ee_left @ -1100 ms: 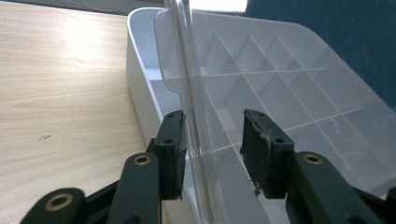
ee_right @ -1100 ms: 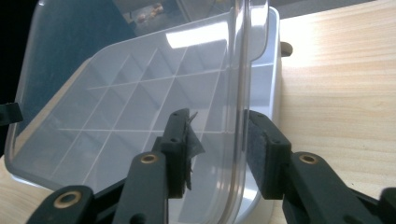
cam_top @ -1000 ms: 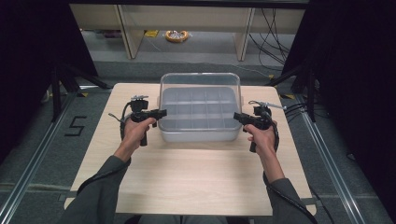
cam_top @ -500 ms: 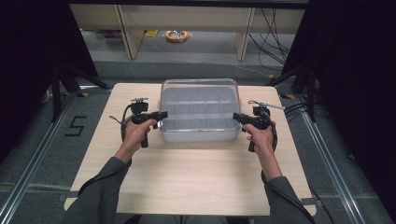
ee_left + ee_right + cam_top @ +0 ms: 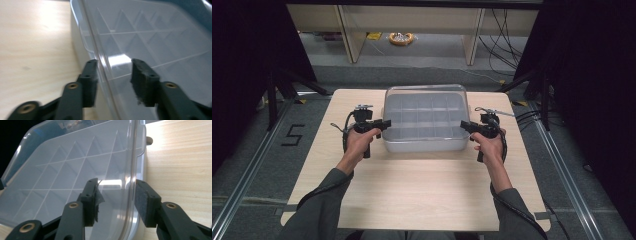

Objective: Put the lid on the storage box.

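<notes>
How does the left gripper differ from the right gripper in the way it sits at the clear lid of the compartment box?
The left gripper has the lid rim close against one finger, with a gap to the other; the right gripper has the rim between its fingers with gaps on both sides. The left gripper's fingers have just been closing, the right gripper's opening. Both straddle the lid's rim, at opposite ends.

Lidded box (image 5: pixel 426 120) mid-table (image 5: pixel 412 200), gripper each side.
</notes>
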{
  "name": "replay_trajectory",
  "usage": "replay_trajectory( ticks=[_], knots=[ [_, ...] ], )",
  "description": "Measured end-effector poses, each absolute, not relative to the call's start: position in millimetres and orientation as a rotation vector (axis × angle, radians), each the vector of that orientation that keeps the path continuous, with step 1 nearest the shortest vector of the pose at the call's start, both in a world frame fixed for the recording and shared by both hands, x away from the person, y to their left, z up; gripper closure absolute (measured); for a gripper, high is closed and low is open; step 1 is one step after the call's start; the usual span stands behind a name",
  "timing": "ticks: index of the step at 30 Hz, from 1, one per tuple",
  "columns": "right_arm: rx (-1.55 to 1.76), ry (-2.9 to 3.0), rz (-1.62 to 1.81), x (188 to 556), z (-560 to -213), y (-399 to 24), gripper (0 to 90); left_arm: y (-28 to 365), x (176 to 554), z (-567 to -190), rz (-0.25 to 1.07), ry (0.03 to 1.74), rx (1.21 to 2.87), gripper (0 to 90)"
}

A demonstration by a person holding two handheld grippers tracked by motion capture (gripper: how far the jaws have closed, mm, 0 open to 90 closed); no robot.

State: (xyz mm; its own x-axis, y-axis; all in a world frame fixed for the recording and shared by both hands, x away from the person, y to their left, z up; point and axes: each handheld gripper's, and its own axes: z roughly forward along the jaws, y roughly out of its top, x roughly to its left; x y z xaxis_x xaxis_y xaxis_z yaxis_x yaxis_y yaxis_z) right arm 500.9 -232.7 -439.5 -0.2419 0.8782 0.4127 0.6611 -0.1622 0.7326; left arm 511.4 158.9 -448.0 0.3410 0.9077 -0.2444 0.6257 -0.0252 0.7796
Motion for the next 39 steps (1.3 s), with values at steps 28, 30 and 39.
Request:
replay_trajectory(
  ticks=[28, 30, 39],
  knots=[
    [1.765, 1.878, 1.264, 505.7, -441.9, -236.3, 50.4, 162.2, 516.8, -454.3, 0.31, 1.41, 1.698, 52.5],
    [1.732, 1.888, 1.263, 509.1, -444.6, -238.6, 49.2, 163.3, 518.8, -455.6, 0.285, 1.427, 1.673, 51.4],
    [1.764, 1.853, 1.297, 523.0, -442.4, -245.1, 47.1, 170.8, 526.5, -452.3, 0.256, 1.488, 1.55, 45.6]
  ],
)
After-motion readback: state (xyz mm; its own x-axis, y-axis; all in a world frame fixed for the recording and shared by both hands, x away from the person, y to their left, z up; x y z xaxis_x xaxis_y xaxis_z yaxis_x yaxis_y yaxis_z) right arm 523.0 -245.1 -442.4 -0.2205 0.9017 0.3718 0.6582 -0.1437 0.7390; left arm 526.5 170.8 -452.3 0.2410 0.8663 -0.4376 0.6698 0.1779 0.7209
